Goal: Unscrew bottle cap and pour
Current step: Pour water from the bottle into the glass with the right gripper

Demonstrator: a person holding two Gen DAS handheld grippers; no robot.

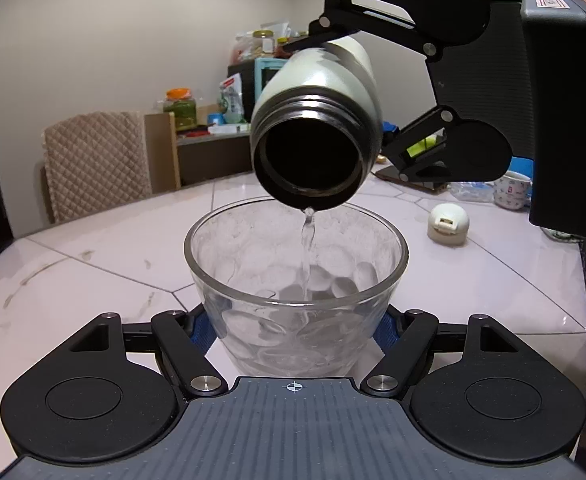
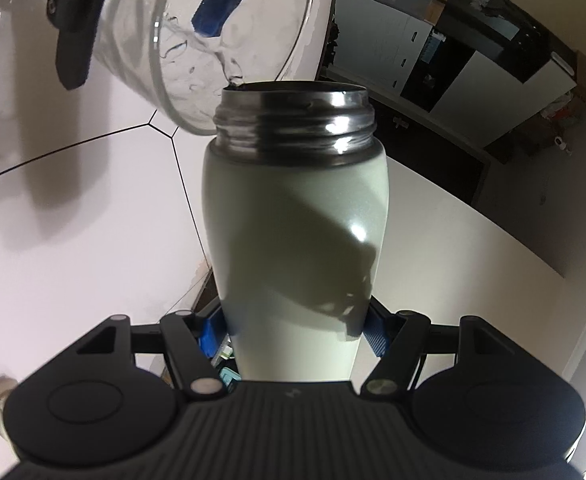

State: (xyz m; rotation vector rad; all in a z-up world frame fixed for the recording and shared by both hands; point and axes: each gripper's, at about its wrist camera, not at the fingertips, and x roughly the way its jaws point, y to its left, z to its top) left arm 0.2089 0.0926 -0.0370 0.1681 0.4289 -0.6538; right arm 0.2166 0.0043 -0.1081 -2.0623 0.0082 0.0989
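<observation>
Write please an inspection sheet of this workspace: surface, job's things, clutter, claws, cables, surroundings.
Surface: pale glossy tiled tabletop, faint brownish smears at its left.
Job's things: pale green metal bottle uncapped and tilted, thin water stream falling into the clear dimpled glass cup; rounded cream cap lies on the tabletop.
Clutter: patterned white cup at far right.
Claws: left claw shut on the glass cup; right claw shut on the bottle.
Cables: nothing seen.
Surroundings: quilted beige chair back, shelf with jars and packets.
</observation>
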